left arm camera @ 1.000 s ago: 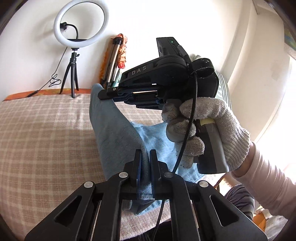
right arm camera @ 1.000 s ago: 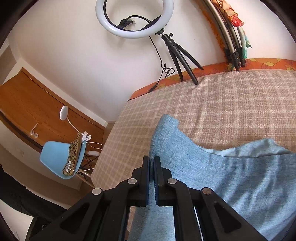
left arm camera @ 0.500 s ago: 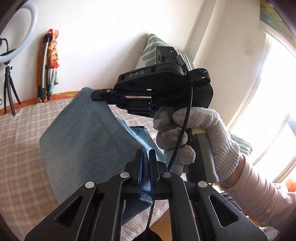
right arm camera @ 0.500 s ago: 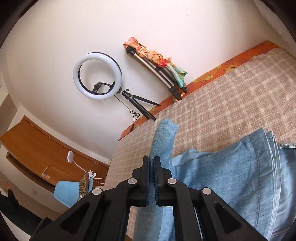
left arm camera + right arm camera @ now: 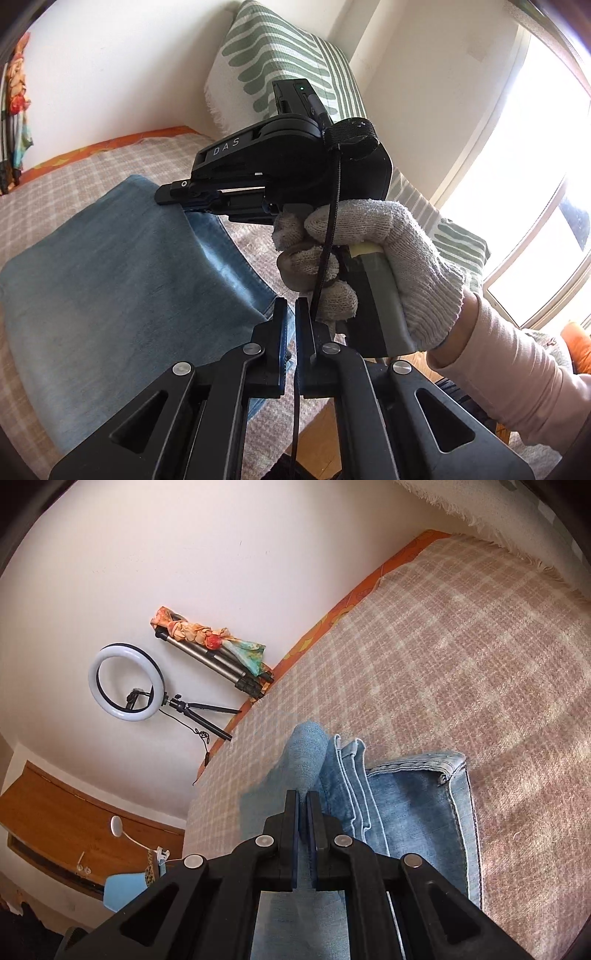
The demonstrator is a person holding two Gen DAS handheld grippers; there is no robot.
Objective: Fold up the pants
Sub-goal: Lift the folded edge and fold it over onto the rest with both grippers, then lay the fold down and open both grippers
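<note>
The light blue denim pants (image 5: pixel 122 280) lie on the checked bed cover, one layer carried over another. My left gripper (image 5: pixel 290 310) is shut on the near edge of the fabric. My right gripper (image 5: pixel 173 194), held in a white knit glove, is shut on the far edge of the same lifted layer. In the right wrist view the pants (image 5: pixel 410 812) lie below with stacked hems and waistband beside my right gripper (image 5: pixel 303 805), which pinches a fold of denim.
The checked bed cover (image 5: pixel 461 657) stretches to the wall. A green striped pillow (image 5: pixel 288 62) leans at the head of the bed. A ring light on a tripod (image 5: pixel 127 683) and folded tripods (image 5: pixel 221 664) stand by the wall. A bright window (image 5: pixel 535 203) is on the right.
Both grippers have carried the held denim layer across the bed toward the pillow end, over the rest of the pants. Both stay shut on the fabric.
</note>
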